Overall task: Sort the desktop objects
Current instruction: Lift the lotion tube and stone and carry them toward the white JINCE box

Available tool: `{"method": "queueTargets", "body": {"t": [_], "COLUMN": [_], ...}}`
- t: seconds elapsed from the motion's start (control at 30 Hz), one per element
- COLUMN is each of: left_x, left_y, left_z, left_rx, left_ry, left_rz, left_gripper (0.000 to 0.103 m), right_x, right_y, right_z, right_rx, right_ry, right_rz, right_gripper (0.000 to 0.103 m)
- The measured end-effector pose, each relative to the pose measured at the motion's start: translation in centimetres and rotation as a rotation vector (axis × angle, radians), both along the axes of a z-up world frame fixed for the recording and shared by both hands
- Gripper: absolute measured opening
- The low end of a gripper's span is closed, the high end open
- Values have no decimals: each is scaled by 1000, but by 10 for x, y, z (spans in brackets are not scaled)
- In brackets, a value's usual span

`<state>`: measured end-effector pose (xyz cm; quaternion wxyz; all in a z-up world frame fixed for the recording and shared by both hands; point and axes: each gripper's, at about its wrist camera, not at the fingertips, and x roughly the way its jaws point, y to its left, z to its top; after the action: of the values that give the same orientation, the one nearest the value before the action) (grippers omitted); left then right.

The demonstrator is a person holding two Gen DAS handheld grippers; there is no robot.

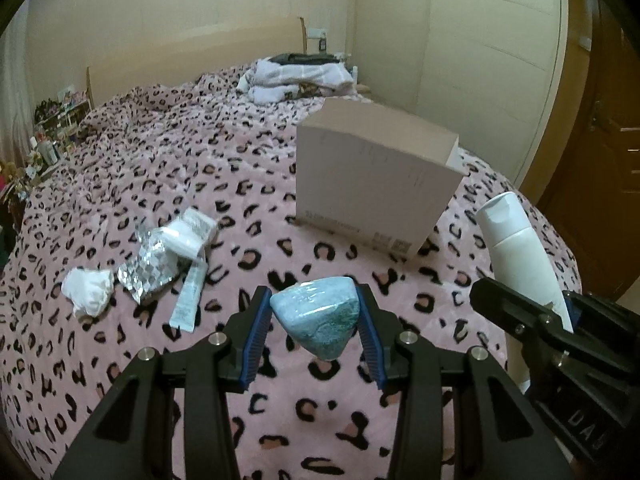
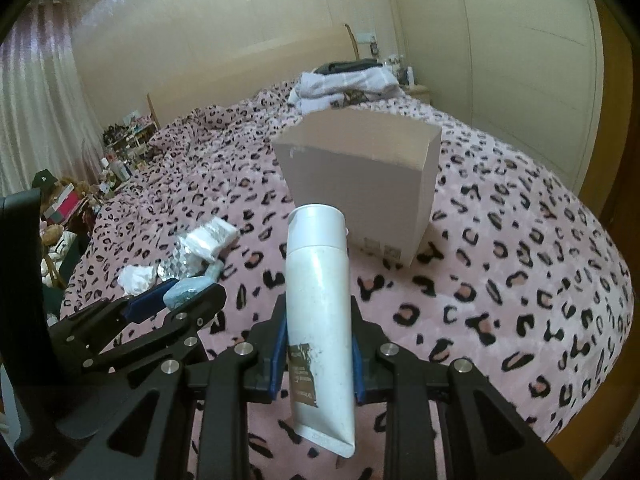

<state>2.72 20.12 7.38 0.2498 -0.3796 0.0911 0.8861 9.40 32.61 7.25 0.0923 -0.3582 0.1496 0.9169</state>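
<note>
Grippers: two, the left gripper (image 1: 314, 312) low centre of the left wrist view, the right gripper (image 2: 320, 344) low centre of the right wrist view.
Blue wrapped lumps: one, the blue lump (image 1: 316, 314) between the left fingers.
White tubes: one, the white tube (image 2: 320, 312) between the right fingers.
Cardboard boxes: one, the box (image 1: 372, 184) right of centre.
Crumpled tissues: one, the tissue (image 1: 88, 292) at left.
Foil blister packs: one, the foil pack (image 1: 150, 264) left of centre.
White packets: one, the white packet (image 1: 190, 232) just above the foil.
Flat sachets: one, the sachet (image 1: 188, 296) beside the foil.
Folded laundry piles: one, the laundry pile (image 1: 300, 78) upper centre.
</note>
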Motion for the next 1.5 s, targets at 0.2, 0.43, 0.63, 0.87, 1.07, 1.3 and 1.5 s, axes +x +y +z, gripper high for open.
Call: {"method": "queueTargets", "body": {"t": [0.2, 0.43, 0.63, 0.87, 1.07, 1.3, 1.5], "left_x": [0, 0, -4, -14, -28, -50, -63], "left_y": [14, 25, 33, 42, 50, 61, 66], "left_z": [17, 8, -12, -39, -57, -62, -66], "left_rx": [2, -11, -32, -49, -58, -63, -65], "left_ry": [31, 15, -16, -52, -73, -61, -53], "left_rz": [-27, -43, -54, -73, -89, -101, -114], "left_gripper": [43, 43, 43, 43, 43, 43, 43], "right_x": [0, 2, 3, 0, -10, -28, -41], "right_y": [5, 13, 24, 40, 50, 56, 58], "right_z": [14, 10, -5, -27, -43, -48, -54], "right_rx": [17, 13, -2, -17, -23, -12, -3], "right_ry": [28, 21, -6, -44, -71, -76, -83], "right_rz": [-12, -30, -52, -86, -106, -110, -110], "right_gripper": [26, 26, 26, 26, 26, 26, 26]}}
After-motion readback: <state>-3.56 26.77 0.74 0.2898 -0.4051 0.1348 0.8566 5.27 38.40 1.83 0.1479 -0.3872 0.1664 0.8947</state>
